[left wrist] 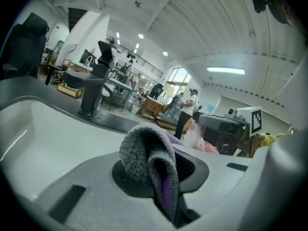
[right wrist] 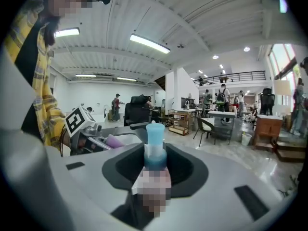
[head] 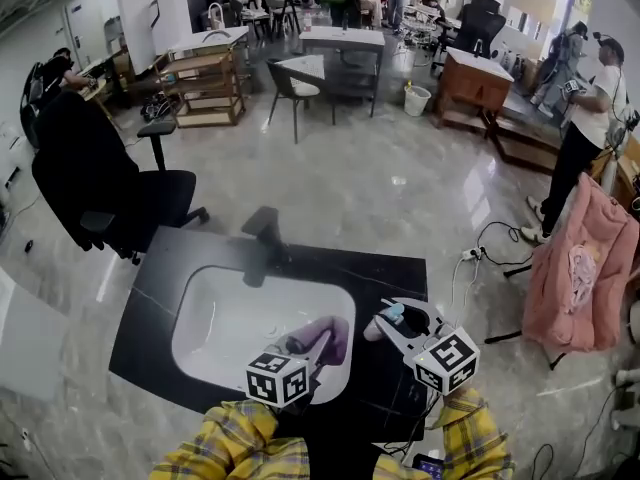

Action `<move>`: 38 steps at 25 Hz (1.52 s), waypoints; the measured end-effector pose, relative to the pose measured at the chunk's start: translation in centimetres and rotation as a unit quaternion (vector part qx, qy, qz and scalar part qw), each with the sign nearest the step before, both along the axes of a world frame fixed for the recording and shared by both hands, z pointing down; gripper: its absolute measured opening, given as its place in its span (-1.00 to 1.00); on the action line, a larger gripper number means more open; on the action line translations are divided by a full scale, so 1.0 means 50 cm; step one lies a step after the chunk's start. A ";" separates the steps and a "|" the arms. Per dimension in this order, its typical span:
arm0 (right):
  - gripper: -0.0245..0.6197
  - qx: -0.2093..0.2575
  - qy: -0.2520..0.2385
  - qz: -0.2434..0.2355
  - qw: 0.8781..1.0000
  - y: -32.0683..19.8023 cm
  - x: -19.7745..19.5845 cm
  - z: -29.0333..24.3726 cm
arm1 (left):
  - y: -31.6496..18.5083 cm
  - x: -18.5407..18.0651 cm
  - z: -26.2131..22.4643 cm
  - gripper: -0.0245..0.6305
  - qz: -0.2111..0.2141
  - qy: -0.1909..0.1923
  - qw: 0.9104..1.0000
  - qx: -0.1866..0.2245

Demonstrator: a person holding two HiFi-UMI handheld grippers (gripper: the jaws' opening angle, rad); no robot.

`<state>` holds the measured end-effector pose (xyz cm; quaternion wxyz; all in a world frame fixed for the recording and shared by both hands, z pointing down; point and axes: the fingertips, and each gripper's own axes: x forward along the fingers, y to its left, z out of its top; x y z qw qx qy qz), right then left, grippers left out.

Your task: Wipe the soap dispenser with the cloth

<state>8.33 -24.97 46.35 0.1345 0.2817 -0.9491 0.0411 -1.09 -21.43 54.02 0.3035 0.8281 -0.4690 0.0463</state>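
Head view has both tools low over the sink, and the work looks set at the point just before wiping begins. The left tongs (head: 322,341) are clamped on the purple cloth (head: 333,336), which bunches out past the tips over the 5 o'clock corner of the white basin (head: 215,318). The right tongs (head: 386,324) are clamped on the soap dispenser (head: 388,317), held at about 3 o'clock of the cloth above the dark surface (head: 390,273). The two are near each other but not touching. Left gripper view shows the cloth (left wrist: 149,162) folded thick between the jaws. Right gripper view shows the dispenser (right wrist: 155,141) upright, blue pump uppermost, pinched at its body. Whether its base rests on the surface I cannot tell. The next move probably calls for bringing the cloth toward 3 o'clock onto the bottle's side and rubbing, while the right tongs hold it steady. Those jaws cover part of the body, so some of it will likely stay out of reach. A black faucet (head: 262,230) stands at 12 o'clock of the basin, well clear. An office chair (head: 100,188) sits at 10 o'clock, and cables (head: 490,243) lie on the floor at 2 o'clock.
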 end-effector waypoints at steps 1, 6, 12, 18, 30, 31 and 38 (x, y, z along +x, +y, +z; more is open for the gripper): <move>-0.55 0.001 -0.001 0.017 1.000 -0.004 0.003 0.000 | -0.001 0.003 -0.001 -0.75 0.003 0.001 1.000 0.000; -0.55 0.007 -0.004 0.099 0.995 -0.019 0.014 -0.001 | -0.006 0.015 -0.007 -0.75 0.012 0.003 1.000 0.002; -0.55 0.011 -0.003 0.179 0.984 -0.030 0.021 -0.001 | -0.008 0.019 -0.018 -0.75 0.019 0.005 1.000 0.009; -0.55 0.010 -0.008 0.237 0.971 -0.031 0.026 -0.003 | -0.006 0.024 -0.035 -0.75 0.022 0.012 1.000 0.018; -0.54 0.011 -0.009 0.274 0.961 -0.030 0.036 -0.003 | 0.000 0.046 -0.087 -0.75 0.037 0.020 0.998 0.051; -0.54 0.010 -0.007 0.273 0.962 -0.030 0.035 -0.004 | 0.000 0.048 -0.093 -0.75 0.038 0.021 0.998 0.054; -0.39 0.021 -0.023 0.232 0.972 -0.019 0.035 -0.025 | 0.002 0.064 -0.111 -0.75 0.049 0.024 0.996 0.069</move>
